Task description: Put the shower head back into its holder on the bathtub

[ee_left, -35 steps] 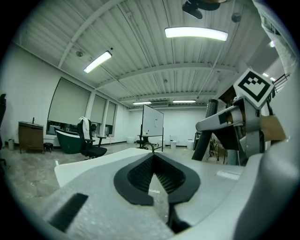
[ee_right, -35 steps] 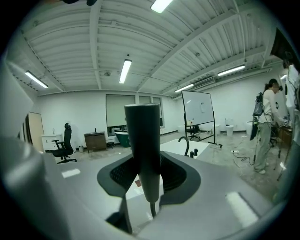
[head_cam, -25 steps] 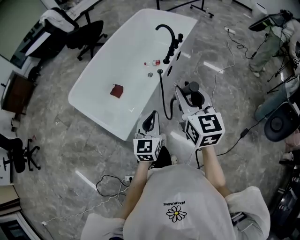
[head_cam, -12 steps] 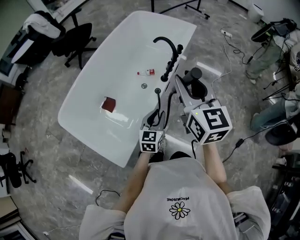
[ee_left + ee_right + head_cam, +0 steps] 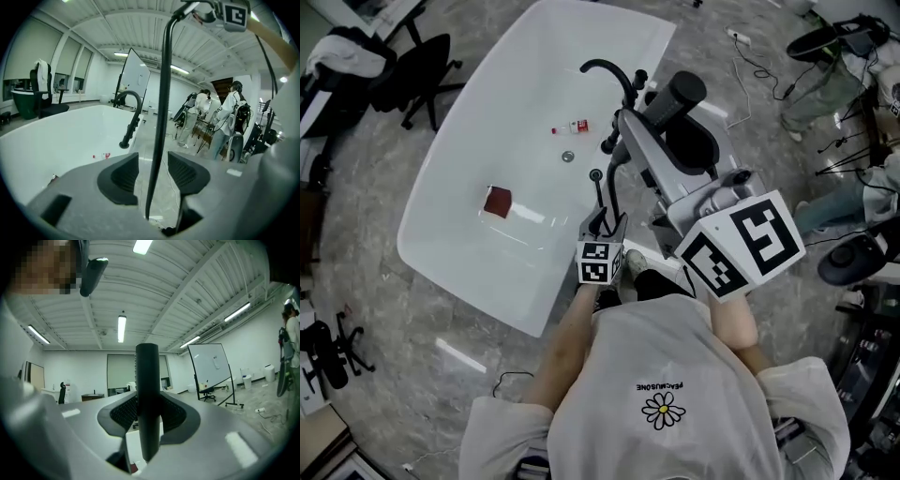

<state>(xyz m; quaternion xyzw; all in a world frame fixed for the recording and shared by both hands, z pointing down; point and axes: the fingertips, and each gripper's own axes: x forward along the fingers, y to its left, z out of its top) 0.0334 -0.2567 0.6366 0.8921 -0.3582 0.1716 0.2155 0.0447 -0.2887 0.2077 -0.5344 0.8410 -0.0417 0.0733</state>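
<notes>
**Right hand-held gripper** [image 5: 149, 412]: the jaws are pressed onto the black handle of the shower head [image 5: 680, 92], which stands up between the pads. In the head view the head is held raised and tilted over the right edge of the tub [image 5: 459, 178], close to the faucet [image 5: 607, 70] toward the far end of that edge. It appears clear of the tub.

**Left hand-held gripper** [image 5: 152, 171]: the jaws are spread. The hose [image 5: 161, 108] runs upright through the gap with space on both sides, so it is guided, not pinched. In the head view this gripper sits at the same right edge, nearer the person than the faucet.

**Fittings** [image 5: 623, 120]: a row of black pieces lines the right edge beside the faucet. The holder is presumably one of them, but which one cannot be told from these views.

**Step in hand (judgement):** the head is being carried to the holder, and seating has not begun.

**Next move (judgement):**
- Lower the head toward the right edge.
- Line the handle up with the holder's opening, then slide it in along its own axis.
- Keep the right jaws clamped until the head rests under its own weight.
- Use the left gripper to keep the hose hanging free, so it neither drags the head sideways nor catches on the faucet.
</notes>
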